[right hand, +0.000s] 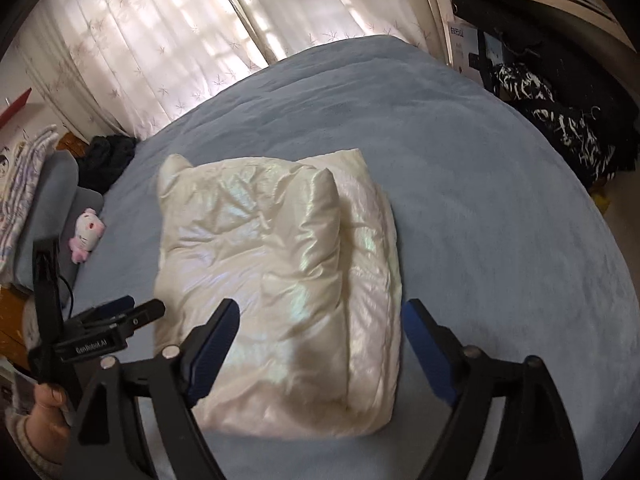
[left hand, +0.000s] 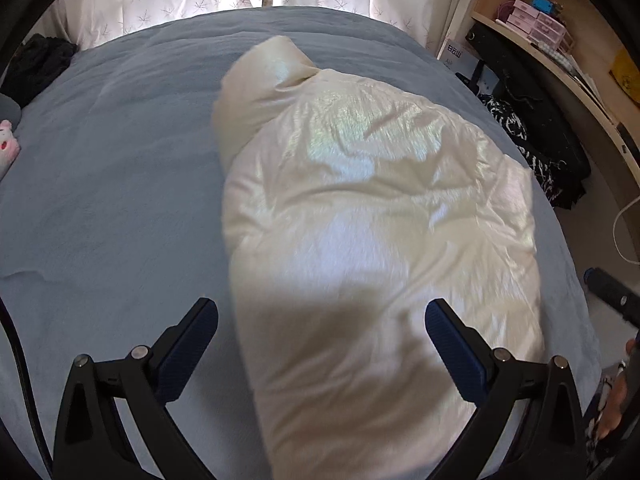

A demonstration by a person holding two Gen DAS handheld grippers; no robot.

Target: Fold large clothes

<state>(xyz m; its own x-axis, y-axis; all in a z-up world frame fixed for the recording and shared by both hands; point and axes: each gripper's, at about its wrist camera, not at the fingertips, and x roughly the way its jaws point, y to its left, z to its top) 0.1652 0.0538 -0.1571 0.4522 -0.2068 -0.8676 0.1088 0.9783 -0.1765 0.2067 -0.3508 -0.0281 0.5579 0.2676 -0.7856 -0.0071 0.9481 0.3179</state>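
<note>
A shiny cream padded jacket (left hand: 360, 208) lies folded into a thick bundle on the blue bed (left hand: 112, 168). In the right wrist view the jacket (right hand: 280, 272) shows as a rough rectangle with one layer folded over another. My left gripper (left hand: 322, 320) is open and empty, hovering just above the near end of the jacket, one finger on each side. My right gripper (right hand: 320, 328) is open and empty above the jacket's near edge. The left gripper also shows in the right wrist view (right hand: 120, 314), at the left beside the jacket.
A pink and white plush toy (right hand: 86, 234) and dark clothes (right hand: 106, 156) lie at the bed's left. Black and white patterned clothes (right hand: 560, 120) hang off the right side. Shelves (left hand: 552, 36) stand at the right, curtains (right hand: 160, 48) behind the bed.
</note>
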